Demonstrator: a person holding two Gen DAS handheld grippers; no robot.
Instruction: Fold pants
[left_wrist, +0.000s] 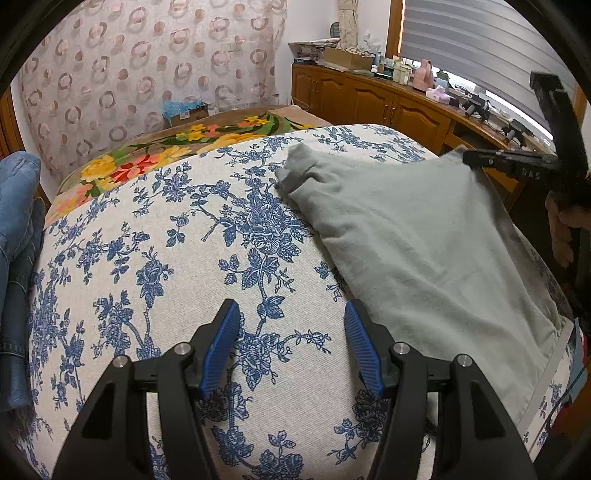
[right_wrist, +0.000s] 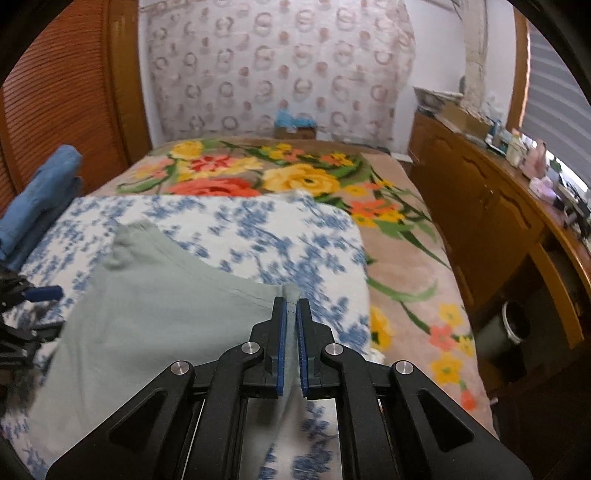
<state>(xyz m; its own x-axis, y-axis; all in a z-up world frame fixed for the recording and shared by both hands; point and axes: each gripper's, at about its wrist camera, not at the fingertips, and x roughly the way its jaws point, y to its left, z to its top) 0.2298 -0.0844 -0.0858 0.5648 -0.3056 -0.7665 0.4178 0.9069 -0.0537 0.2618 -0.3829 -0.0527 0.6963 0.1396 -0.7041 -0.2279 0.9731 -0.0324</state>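
Grey-green pants (left_wrist: 417, 240) lie on a blue-flowered white bedcover (left_wrist: 147, 258); they also show in the right wrist view (right_wrist: 147, 325). My left gripper (left_wrist: 291, 314) is open and empty, low over the bedcover, just left of the pants' near edge. My right gripper (right_wrist: 291, 306) is shut on a corner of the pants and lifts it off the bed. In the left wrist view the right gripper (left_wrist: 469, 157) shows at the far right, pinching the raised corner. The left gripper (right_wrist: 48, 295) shows at the left edge of the right wrist view.
A flowered brown blanket (right_wrist: 295, 177) covers the bed beyond the bedcover. Folded blue jeans (left_wrist: 18, 221) lie at the bed's left side. A wooden cabinet (left_wrist: 369, 99) with clutter on top runs along the right. A patterned curtain (left_wrist: 147, 66) hangs behind.
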